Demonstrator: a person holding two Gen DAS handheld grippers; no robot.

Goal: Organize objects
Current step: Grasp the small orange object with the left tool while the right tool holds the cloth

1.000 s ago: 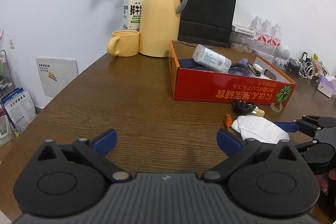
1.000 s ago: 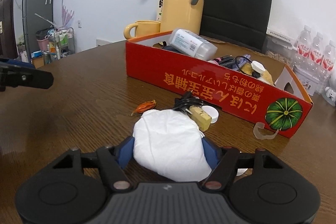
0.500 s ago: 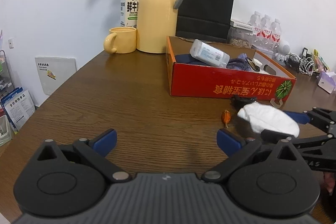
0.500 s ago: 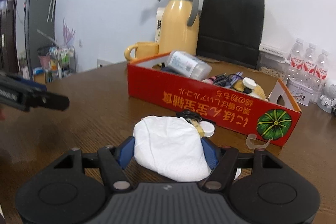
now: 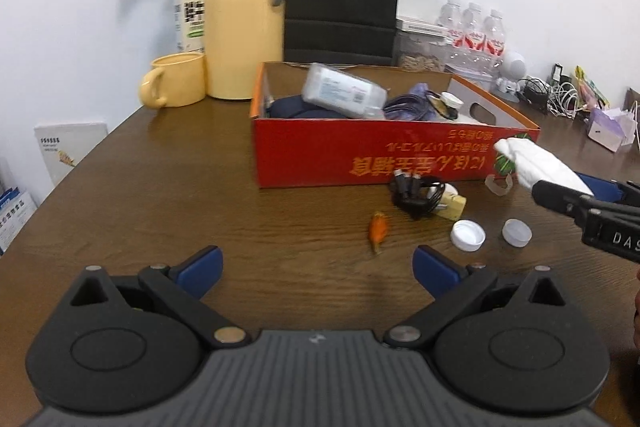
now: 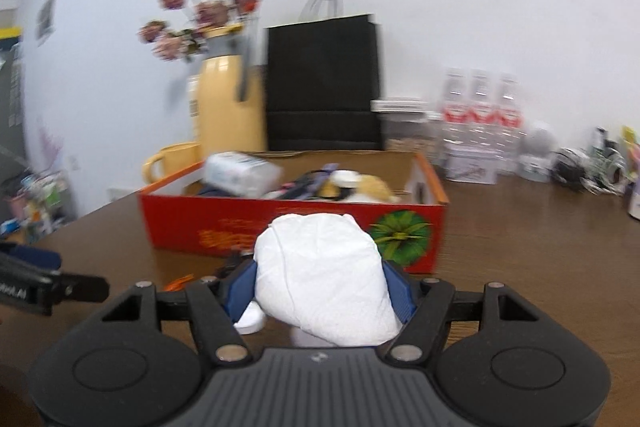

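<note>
now that the right gripper [image 6: 320,291] has lifted the white wad [image 6: 326,275], fingers clamped on it, toward the red box [image 6: 292,227], boxing comes next, while the left gripper [image 5: 316,267] hangs open and empty.

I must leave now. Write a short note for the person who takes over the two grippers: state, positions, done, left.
Right gripper: shut on the white bundle, raised in front of the red box.
Left gripper: open, empty, over the table.
Done: the box already holds a bottle and cords.
Left: drop the bundle into the box; then the black cable, orange bit and two white caps.
</note>
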